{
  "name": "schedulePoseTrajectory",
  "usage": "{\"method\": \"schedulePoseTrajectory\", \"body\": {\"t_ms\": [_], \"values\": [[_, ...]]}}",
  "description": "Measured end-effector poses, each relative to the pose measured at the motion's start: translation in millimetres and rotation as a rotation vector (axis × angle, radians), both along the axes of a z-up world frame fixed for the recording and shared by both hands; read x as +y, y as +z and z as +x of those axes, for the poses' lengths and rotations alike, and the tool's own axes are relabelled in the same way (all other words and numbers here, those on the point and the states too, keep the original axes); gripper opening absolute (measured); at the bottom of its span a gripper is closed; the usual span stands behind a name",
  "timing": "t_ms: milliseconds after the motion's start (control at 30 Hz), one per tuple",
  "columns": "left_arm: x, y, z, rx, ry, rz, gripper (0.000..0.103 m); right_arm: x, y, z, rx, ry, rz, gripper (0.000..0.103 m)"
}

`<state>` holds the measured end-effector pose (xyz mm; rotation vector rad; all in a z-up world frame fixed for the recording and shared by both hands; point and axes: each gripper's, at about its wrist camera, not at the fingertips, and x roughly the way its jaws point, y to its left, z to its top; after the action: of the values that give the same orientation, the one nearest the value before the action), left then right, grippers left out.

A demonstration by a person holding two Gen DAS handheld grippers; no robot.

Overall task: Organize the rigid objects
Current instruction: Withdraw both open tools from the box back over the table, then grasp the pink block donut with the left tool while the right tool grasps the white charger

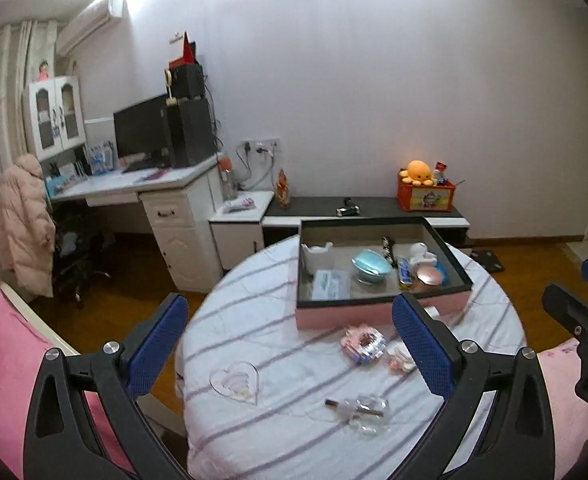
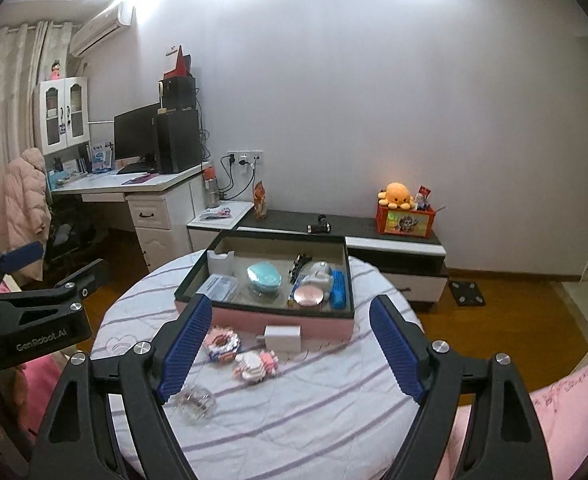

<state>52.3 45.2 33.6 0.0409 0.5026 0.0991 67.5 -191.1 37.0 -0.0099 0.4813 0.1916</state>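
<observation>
While both sets of tongs hang released above the round counter (image 2: pixel 294 420), nothing is gripped yet, and the risks all lie in which loose piece gets picked first. The left tongs (image 1: pixel 294 348) and the right tongs (image 2: pixel 290 352) are spread wide, each holding nothing.

The pink-sided tray (image 2: pixel 266 322) sits at the counter's 12 o'clock edge, already carrying a teal case (image 2: pixel 264 276), a round rose-gold compact (image 2: pixel 309 295), a blue piece (image 2: pixel 337 290) and a flat clear packet (image 2: pixel 220 286). Still loose on the striped cloth, in the right wrist view: a white box (image 2: pixel 282 337) touching the tray's near wall, a pink-and-white brick ring (image 2: pixel 222 344) at about 10 o'clock from the counter's middle, a pink brick figure (image 2: pixel 256 364) just beside it, and a clear glass bottle (image 2: pixel 194 400) at 8 o'clock. The left wrist view adds a clear heart-shaped dish (image 1: pixel 236 380) near the 9 o'clock rim.

My worry is the glass first (smooth and see-through, so hard to judge edges): an off-centre squeeze could shoot the bottle toward the near rim and onto the floor. The brick pieces look snap-built, so a hard pinch might break them apart. The cloth is loose and wrinkled; dragging a finger could bunch it and shift neighbours. The tray overhangs the far edge somewhat, so a heavy drop there could tip it.
</observation>
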Motion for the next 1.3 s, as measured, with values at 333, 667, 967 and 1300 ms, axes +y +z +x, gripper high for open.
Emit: {"method": "schedulePoseTrajectory", "body": {"t_ms": [333,667,967,1300], "values": [[-3,4,-12,-0.017,0.002,0.001,0.103,-3,4,-19,-0.028,-0.001,-0.008,0.084],[-8,-16,18,0.076,-0.014,0.007,0.103,-5,-9,6,0.04,-0.014,-0.004,0.087],[-17,-76,78,0.307,-0.062,0.019,0.103,-4,-63,77,0.25,-0.029,-0.005,0.087],[-12,-132,140,0.496,-0.087,-0.016,0.103,9,-128,153,0.453,-0.032,-0.047,0.087]]}}
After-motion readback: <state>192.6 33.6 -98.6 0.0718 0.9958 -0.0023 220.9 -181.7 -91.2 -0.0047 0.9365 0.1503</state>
